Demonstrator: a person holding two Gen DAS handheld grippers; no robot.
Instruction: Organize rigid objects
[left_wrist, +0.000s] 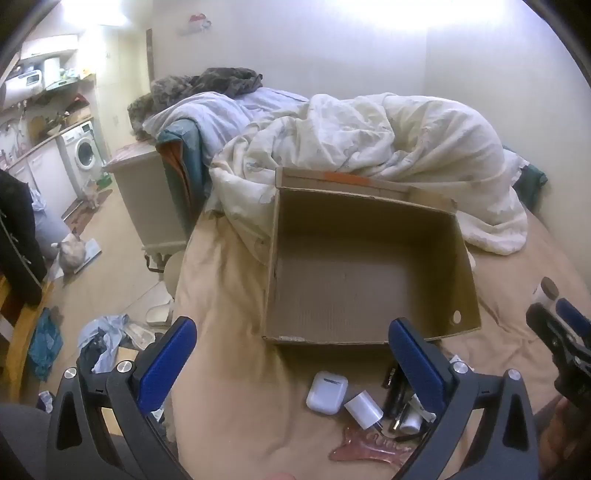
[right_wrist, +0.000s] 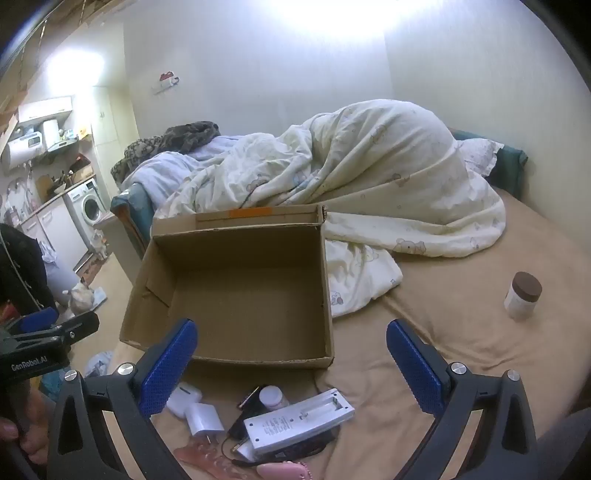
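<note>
An empty cardboard box (left_wrist: 369, 280) (right_wrist: 236, 295) sits open on the bed. In front of it lies a pile of small items: a white earbud case (left_wrist: 327, 391) (right_wrist: 183, 400), a white charger plug (left_wrist: 364, 410) (right_wrist: 204, 419), a white battery charger (right_wrist: 299, 421), a small white bottle (right_wrist: 273, 397), dark pens (left_wrist: 397, 395) and a pink comb (left_wrist: 369, 446). A brown-lidded jar (right_wrist: 522, 295) stands apart at the right. My left gripper (left_wrist: 291, 358) is open above the pile. My right gripper (right_wrist: 291, 358) is open above it too. Both hold nothing.
A crumpled white duvet (right_wrist: 369, 184) lies behind the box. The bed's left edge drops to a cluttered floor (left_wrist: 110, 295) with a nightstand (left_wrist: 147, 199). The beige sheet (right_wrist: 461, 350) stretches to the right.
</note>
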